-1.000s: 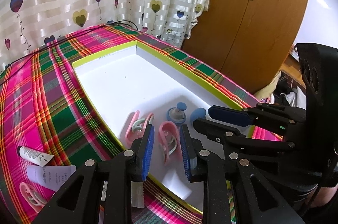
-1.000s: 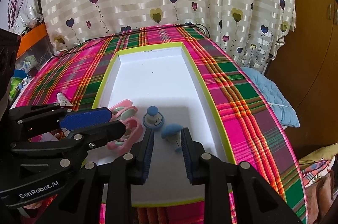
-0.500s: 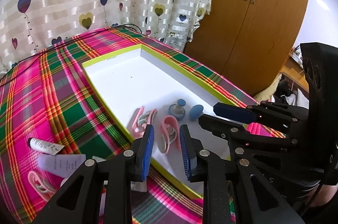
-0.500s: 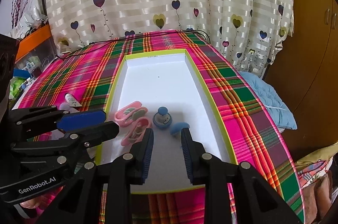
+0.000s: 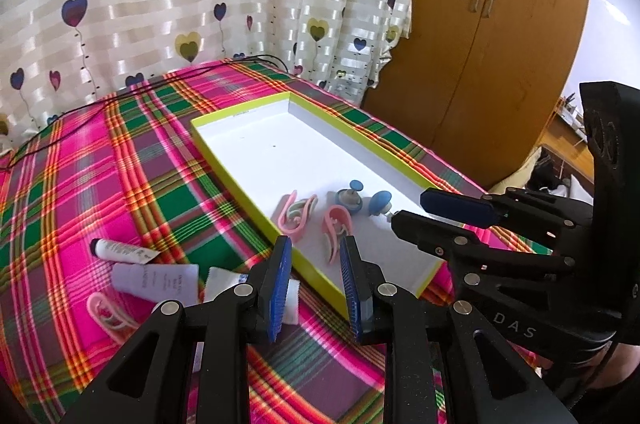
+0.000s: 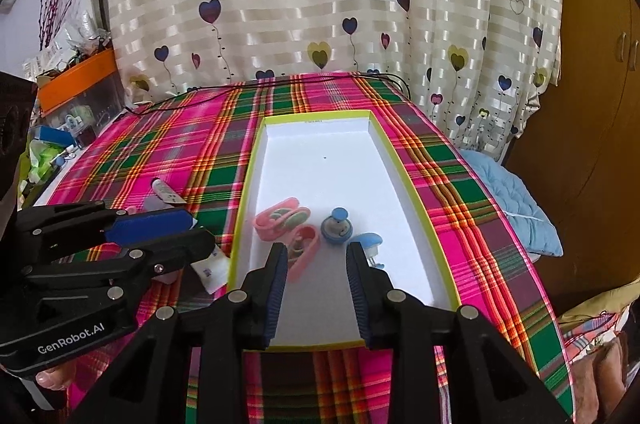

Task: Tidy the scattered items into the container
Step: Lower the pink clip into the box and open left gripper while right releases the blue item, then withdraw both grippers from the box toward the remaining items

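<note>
A white tray with a yellow-green rim (image 5: 240, 179) lies on the plaid cloth. In it rest two pink clips (image 5: 296, 216) (image 5: 336, 228), a round blue piece (image 5: 350, 197) and a blue mushroom-shaped piece (image 5: 380, 201). On the cloth to its left lie a small white tube (image 5: 120, 250), a lilac tube (image 5: 156, 280), a white sachet (image 5: 224, 282) and a third pink clip (image 5: 108, 316). My left gripper (image 5: 316, 244) hangs open and empty over the tray's near left rim. My right gripper (image 6: 317, 250) hovers above the tray's near end, jaws opening, nothing between them.
A black cable (image 5: 160, 87) runs along the table's far edge under the heart-print curtain. A wooden wardrobe (image 5: 500, 43) stands to the right, with a blue cushion (image 6: 516, 207) beside the table. An orange bin with clutter (image 6: 76, 79) sits at the far left.
Both grippers have drawn back and risen away from the tray. The right jaws have spread wider, and the blue mushroom-shaped piece that was between them lies in the tray.
</note>
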`<state>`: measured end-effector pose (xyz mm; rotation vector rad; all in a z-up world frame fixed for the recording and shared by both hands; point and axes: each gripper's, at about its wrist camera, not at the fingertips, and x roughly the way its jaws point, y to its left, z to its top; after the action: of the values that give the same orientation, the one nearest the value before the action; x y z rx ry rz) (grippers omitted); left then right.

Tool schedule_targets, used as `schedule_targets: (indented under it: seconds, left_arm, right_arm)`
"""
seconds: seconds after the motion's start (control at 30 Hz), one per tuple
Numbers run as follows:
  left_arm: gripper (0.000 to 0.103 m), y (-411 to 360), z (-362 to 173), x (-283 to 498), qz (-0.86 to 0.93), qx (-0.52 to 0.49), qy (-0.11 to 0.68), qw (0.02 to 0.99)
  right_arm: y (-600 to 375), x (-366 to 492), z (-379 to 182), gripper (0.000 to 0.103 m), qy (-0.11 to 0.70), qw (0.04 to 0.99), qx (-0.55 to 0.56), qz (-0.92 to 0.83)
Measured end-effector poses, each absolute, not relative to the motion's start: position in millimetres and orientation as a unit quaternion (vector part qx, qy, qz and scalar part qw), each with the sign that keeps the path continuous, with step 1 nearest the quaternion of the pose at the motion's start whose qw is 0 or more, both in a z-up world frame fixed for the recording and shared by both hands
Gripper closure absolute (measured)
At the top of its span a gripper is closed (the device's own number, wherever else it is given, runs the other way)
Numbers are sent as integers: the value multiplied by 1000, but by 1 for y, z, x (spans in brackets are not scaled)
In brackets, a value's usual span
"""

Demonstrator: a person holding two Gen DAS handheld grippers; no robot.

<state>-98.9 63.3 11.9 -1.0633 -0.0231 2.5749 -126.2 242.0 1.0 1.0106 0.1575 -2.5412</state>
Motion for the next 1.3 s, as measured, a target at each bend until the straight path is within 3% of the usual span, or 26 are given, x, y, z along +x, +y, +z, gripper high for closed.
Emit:
schedule_targets:
  seconds: [1.3]
  left_arm:
    - [77, 14, 33, -50, 933, -350, -7, 83]
  right_arm:
    - [201, -92, 18, 70, 82, 257, 340, -901]
